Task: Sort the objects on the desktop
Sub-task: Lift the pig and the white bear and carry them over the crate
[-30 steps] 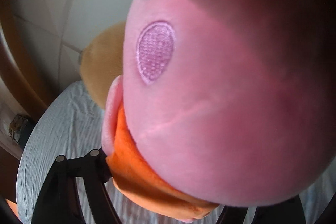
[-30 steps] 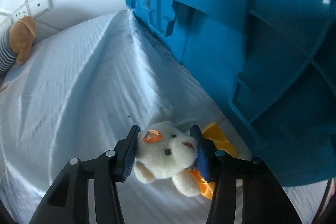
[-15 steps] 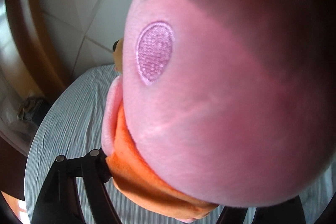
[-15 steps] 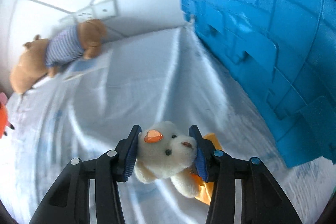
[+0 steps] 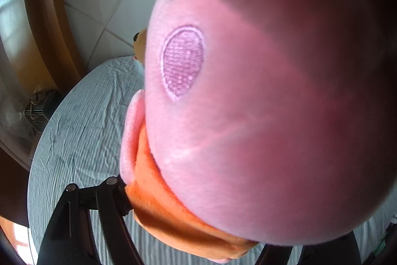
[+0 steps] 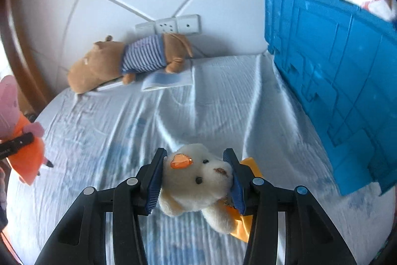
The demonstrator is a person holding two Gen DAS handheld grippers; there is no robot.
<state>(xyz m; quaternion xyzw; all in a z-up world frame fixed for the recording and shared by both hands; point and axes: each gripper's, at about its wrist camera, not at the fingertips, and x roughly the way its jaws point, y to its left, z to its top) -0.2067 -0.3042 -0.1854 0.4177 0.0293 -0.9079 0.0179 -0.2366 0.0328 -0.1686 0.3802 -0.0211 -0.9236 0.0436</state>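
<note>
A pink plush pig [image 5: 260,96] in an orange dress fills the left wrist view, and my left gripper [image 5: 198,222] is shut on its dress; only the left finger [image 5: 109,195] shows. In the right wrist view the same pig [image 6: 17,126] hangs at the far left edge, above the cloth. My right gripper [image 6: 196,178] is shut on a small white teddy bear [image 6: 198,180] with an orange heart and a yellow bow, held above the table. A brown plush dog [image 6: 129,61] in a striped shirt lies by the back wall.
A light cloth [image 6: 173,116] covers the table. A big blue plastic crate [image 6: 335,81] stands at the right, with something white at its top. A folded pale blue cloth [image 6: 168,81] lies beside the dog. Wall sockets [image 6: 168,25] sit behind it. A wooden frame [image 5: 42,16] stands left.
My right gripper has lifted and drawn back from the blue crate with the white bear, bringing the dog and pig into view. The left gripper has swung slightly, pig still held.
</note>
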